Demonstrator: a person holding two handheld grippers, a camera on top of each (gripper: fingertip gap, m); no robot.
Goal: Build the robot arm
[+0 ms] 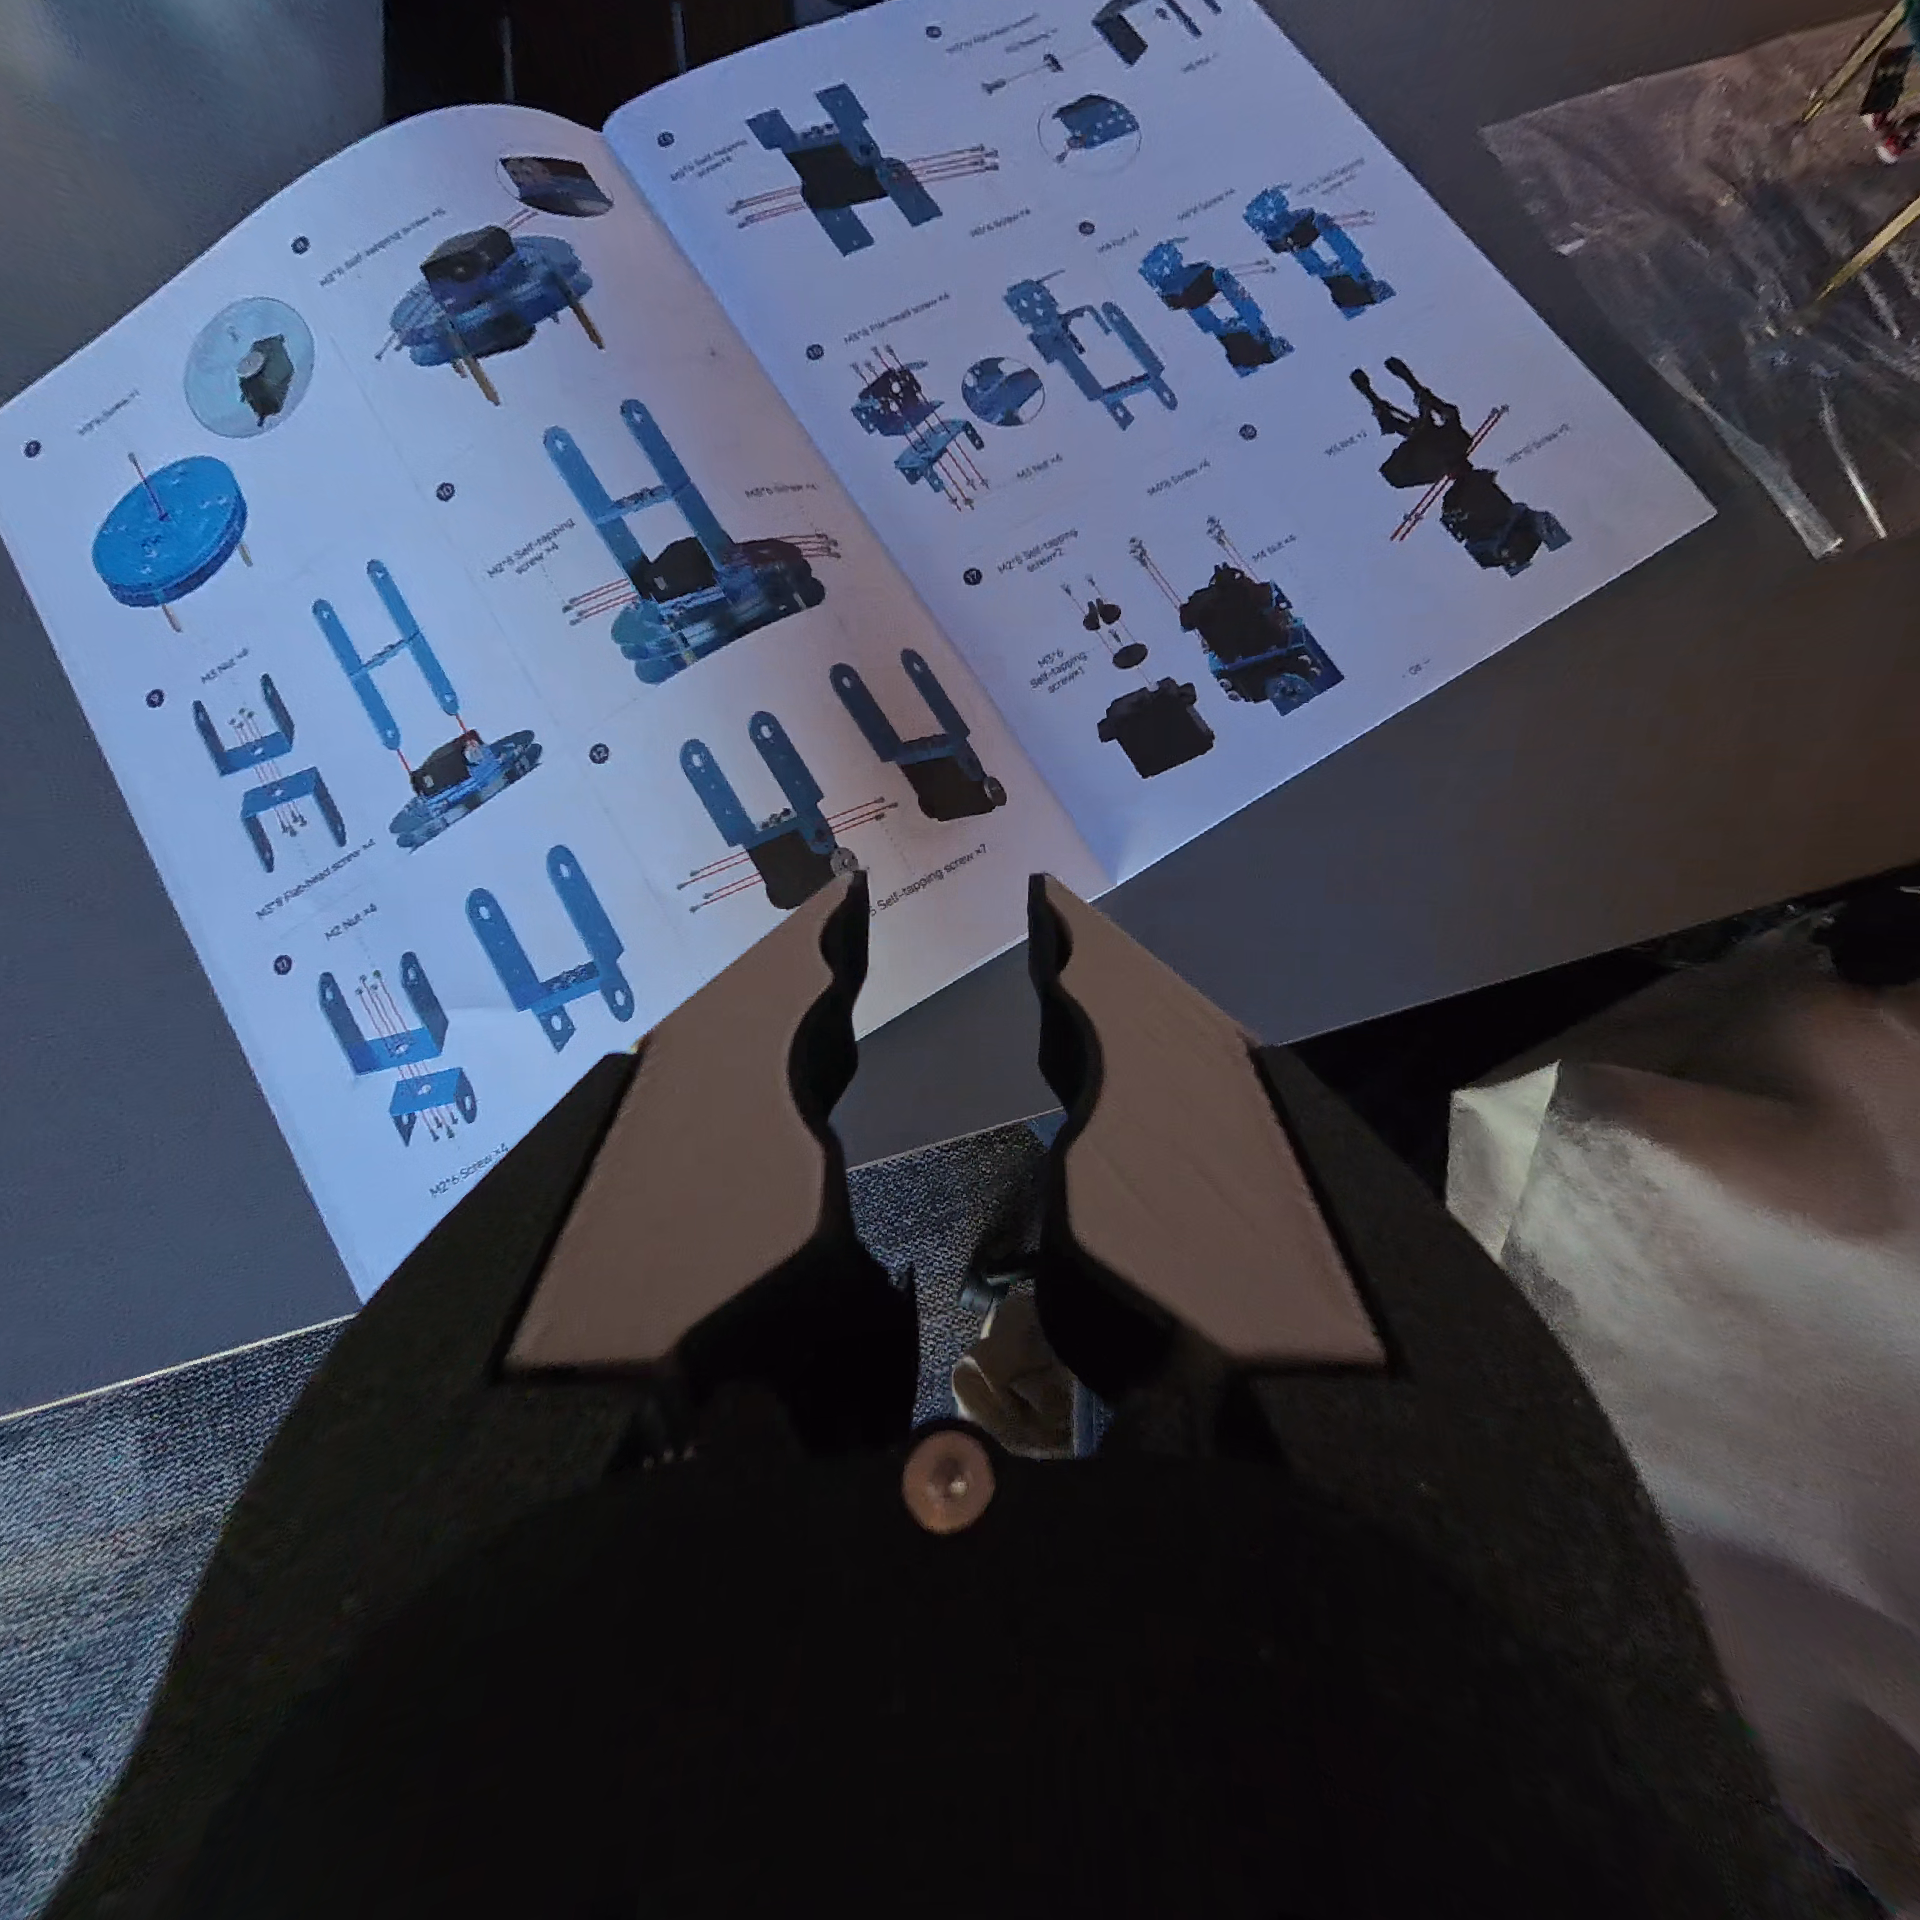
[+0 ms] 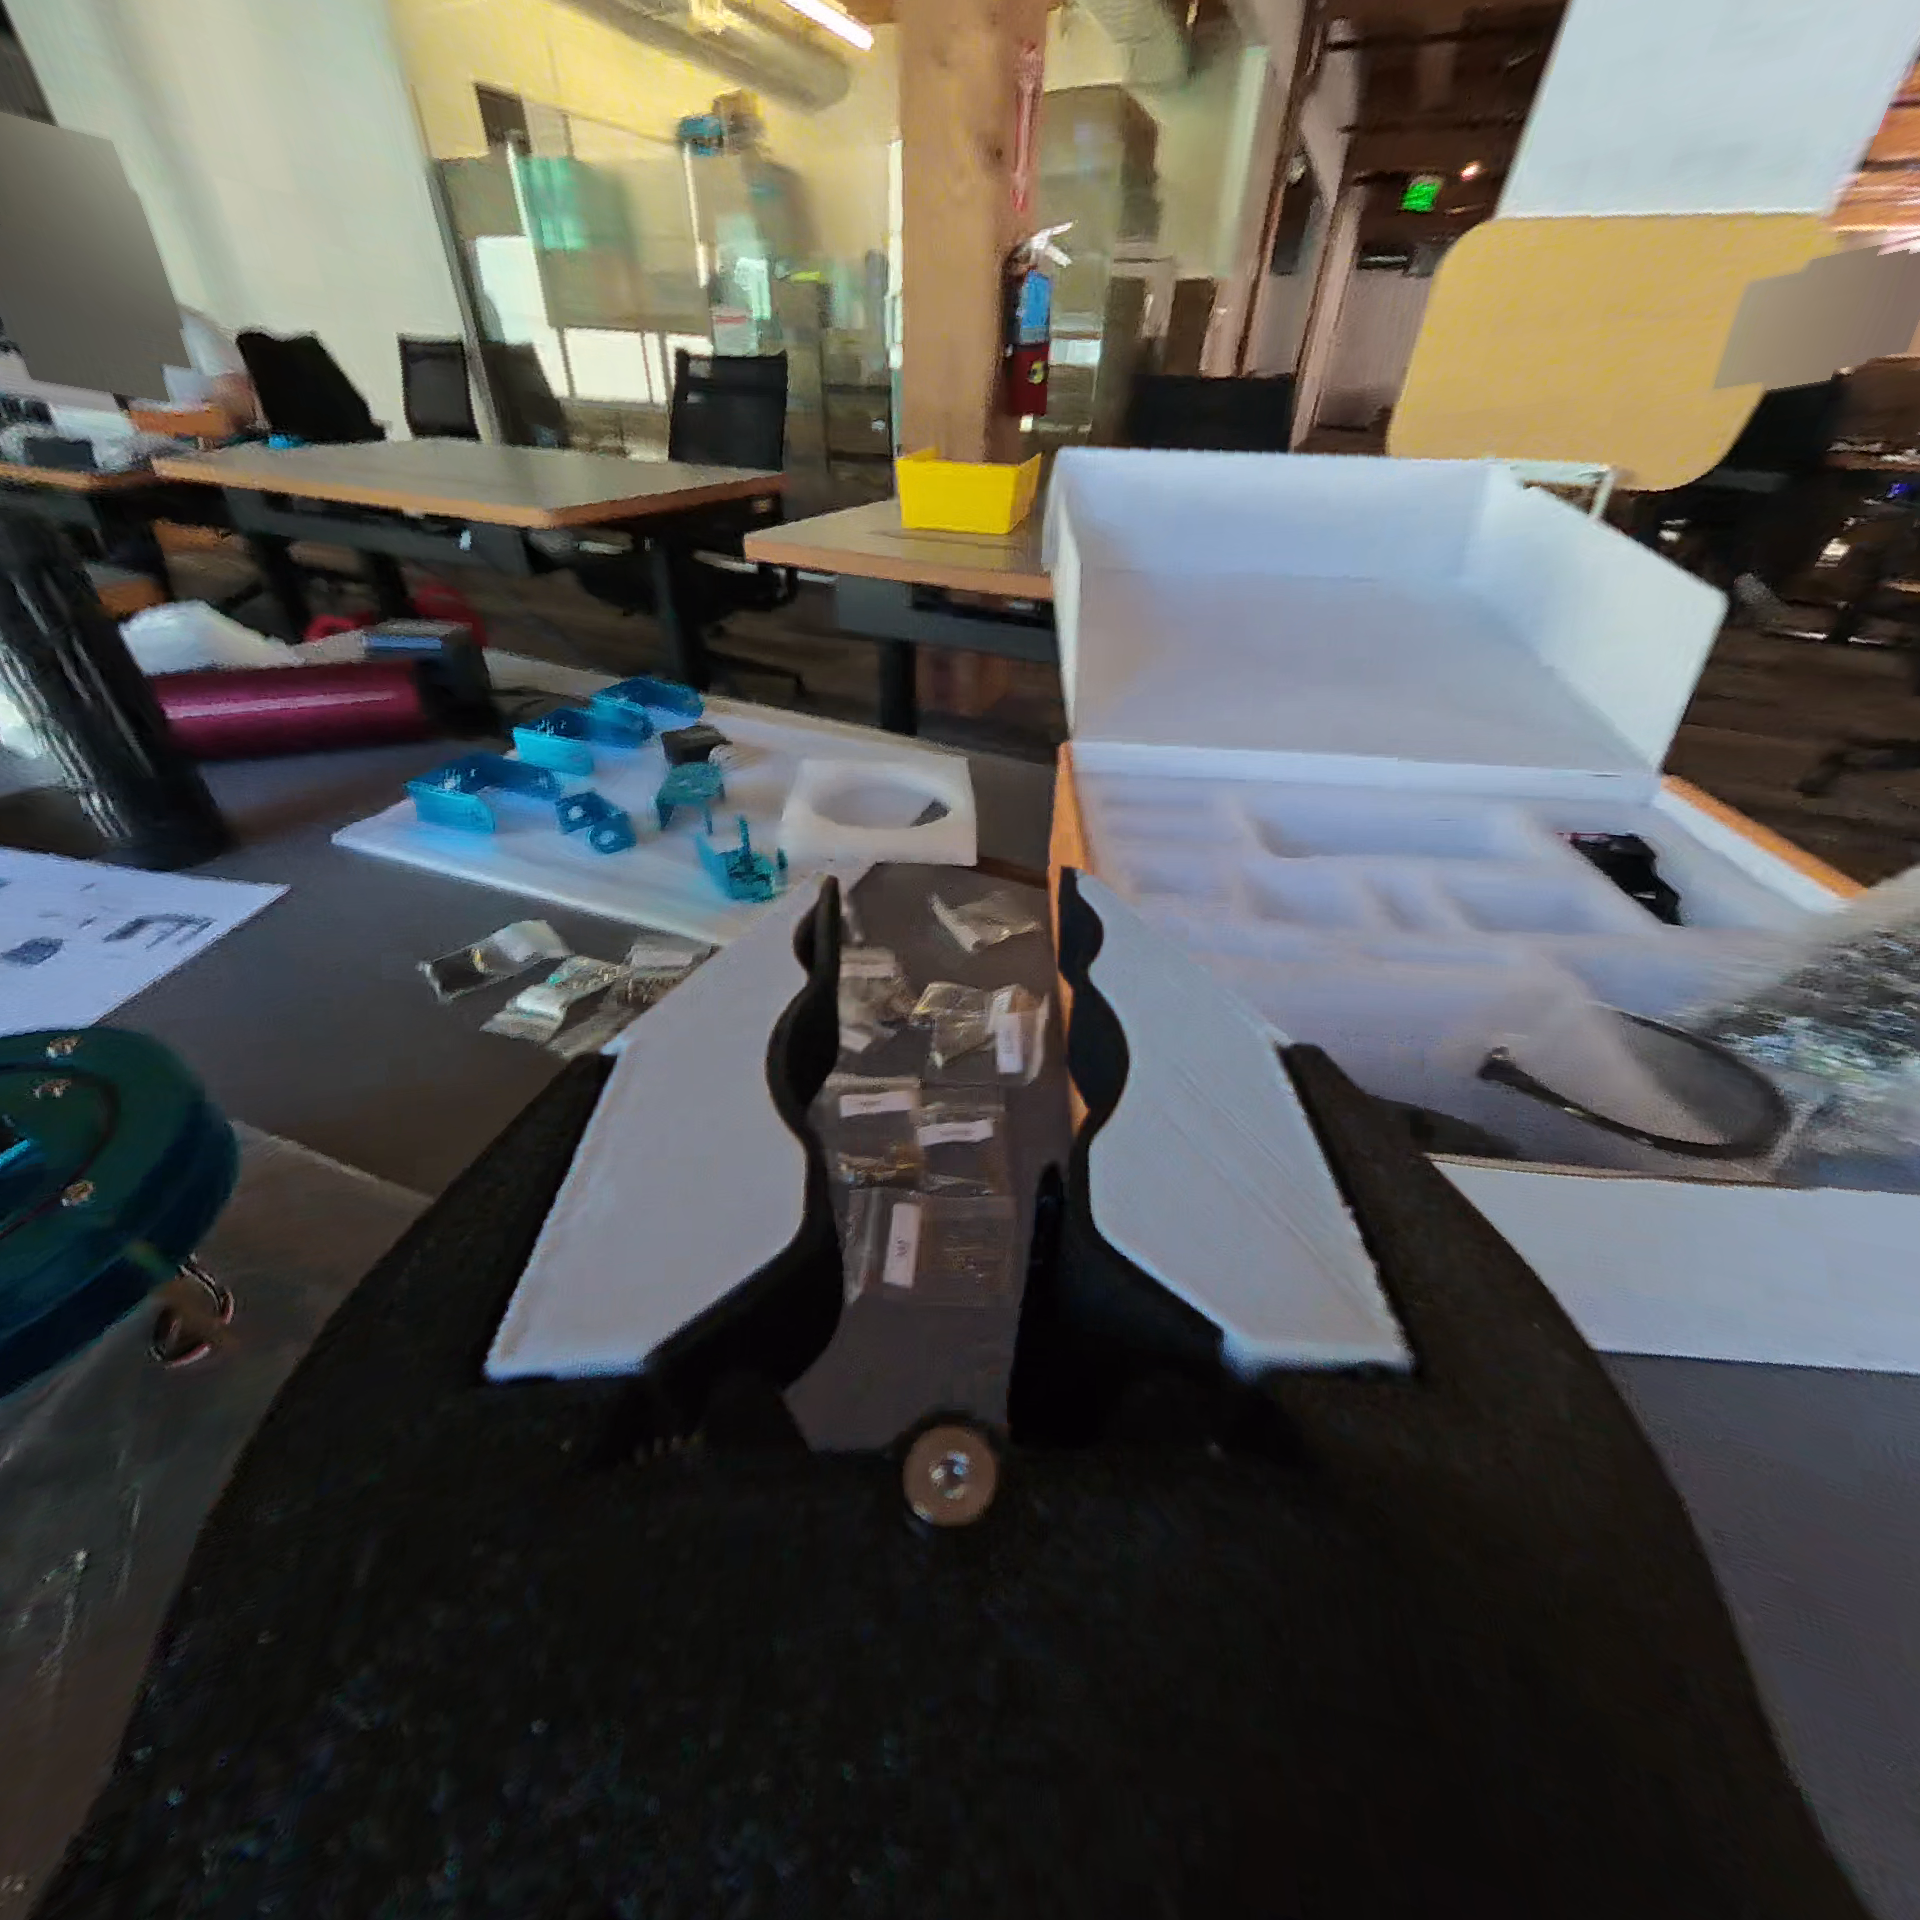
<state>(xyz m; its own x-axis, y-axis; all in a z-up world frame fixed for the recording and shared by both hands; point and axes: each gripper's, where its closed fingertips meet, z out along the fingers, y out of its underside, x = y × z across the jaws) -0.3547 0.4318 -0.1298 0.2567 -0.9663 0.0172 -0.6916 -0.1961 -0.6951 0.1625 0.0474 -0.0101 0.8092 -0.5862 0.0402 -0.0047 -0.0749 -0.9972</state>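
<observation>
Both grippers [image 1: 945, 883] [image 2: 945, 883] agape, empty.

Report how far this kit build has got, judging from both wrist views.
Done: box opened, blue brackets laid on white foam, round blue base partly assembled. In hand: nothing; left gripper hangs open over the open manual, right gripper open above the small hardware bags. Left: brackets still loose, bags unopened.
</observation>
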